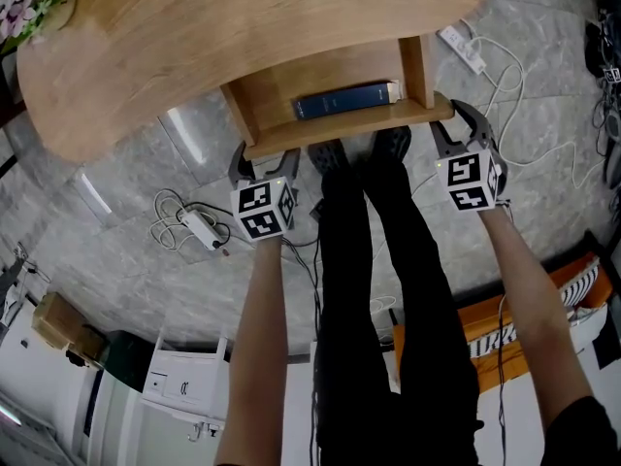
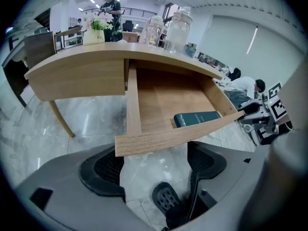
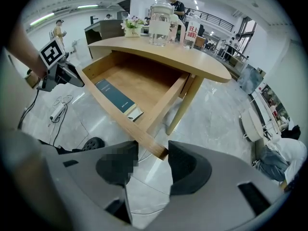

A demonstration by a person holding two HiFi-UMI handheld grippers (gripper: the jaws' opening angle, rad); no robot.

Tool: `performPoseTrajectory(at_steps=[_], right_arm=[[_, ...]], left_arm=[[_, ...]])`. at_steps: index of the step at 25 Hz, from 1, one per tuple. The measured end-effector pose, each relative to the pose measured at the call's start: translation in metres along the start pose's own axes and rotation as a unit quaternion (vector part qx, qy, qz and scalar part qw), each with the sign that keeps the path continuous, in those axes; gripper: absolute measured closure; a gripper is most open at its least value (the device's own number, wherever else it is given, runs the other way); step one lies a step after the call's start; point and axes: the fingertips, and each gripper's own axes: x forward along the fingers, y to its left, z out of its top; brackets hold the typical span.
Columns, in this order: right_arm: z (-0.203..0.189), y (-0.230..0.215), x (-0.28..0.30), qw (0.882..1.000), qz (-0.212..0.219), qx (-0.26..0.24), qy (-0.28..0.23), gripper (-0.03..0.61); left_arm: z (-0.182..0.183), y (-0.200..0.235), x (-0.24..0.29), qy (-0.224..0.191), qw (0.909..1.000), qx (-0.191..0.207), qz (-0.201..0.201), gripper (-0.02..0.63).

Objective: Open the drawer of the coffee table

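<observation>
The left gripper [image 2: 154, 159] has its jaws wide apart, and the left end of the drawer [image 2: 178, 134] front board runs across just above their tips; no pad presses on the wood, and whether a tip touches its lower edge cannot be told. The right gripper [image 3: 153, 151] also has its jaws wide apart, with the right-hand corner of the drawer [image 3: 120, 117] front standing between the pads with a narrow gap on each side, so nothing is clamped. In the head view the left gripper [image 1: 262, 163] and the right gripper [image 1: 456, 129] sit at the two ends of the drawer [image 1: 349, 124], which stands open under the coffee table [image 1: 194, 37] and holds a dark blue book [image 1: 344, 100] lying flat near its front right. The person's black-trousered legs [image 1: 378, 260] stand between the two arms, with the shoes tucked under the drawer front. On the marble floor a white power strip [image 1: 199, 226] with coiled cable lies just left of the left gripper, and a second strip [image 1: 464, 49] lies beyond the table's right side. Glass jars [image 3: 161, 18] and a pot of flowers [image 3: 132, 23] stand on the table top. The top edge of the head view cuts off the far side of the table, and the drawer's back end is hidden beneath the table top
</observation>
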Motion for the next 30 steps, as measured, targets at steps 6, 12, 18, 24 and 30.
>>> performPoseTrajectory(at_steps=[6, 12, 18, 24, 30], right_arm=[[0.000, 0.000, 0.003, 1.000, 0.003, -0.008, -0.003, 0.380], [-0.003, 0.002, 0.004, 1.000, -0.002, 0.002, 0.013, 0.380], [-0.001, 0.000, 0.000, 1.000, -0.017, -0.005, 0.022, 0.373], [0.003, -0.008, -0.033, 1.000, -0.018, 0.009, 0.024, 0.371], [0.030, -0.015, -0.107, 0.999, -0.027, 0.034, 0.010, 0.371]], left_arm=[[-0.001, 0.000, 0.003, -0.001, 1.0000, 0.002, 0.002, 0.209], [-0.003, 0.000, 0.004, 0.003, 1.0000, 0.007, 0.002, 0.207], [-0.008, 0.002, 0.001, 0.017, 0.9998, -0.001, 0.013, 0.206], [-0.017, -0.006, -0.032, 0.038, 0.9992, -0.007, 0.013, 0.202], [0.006, -0.028, -0.102, 0.022, 0.9995, -0.018, 0.011, 0.202]])
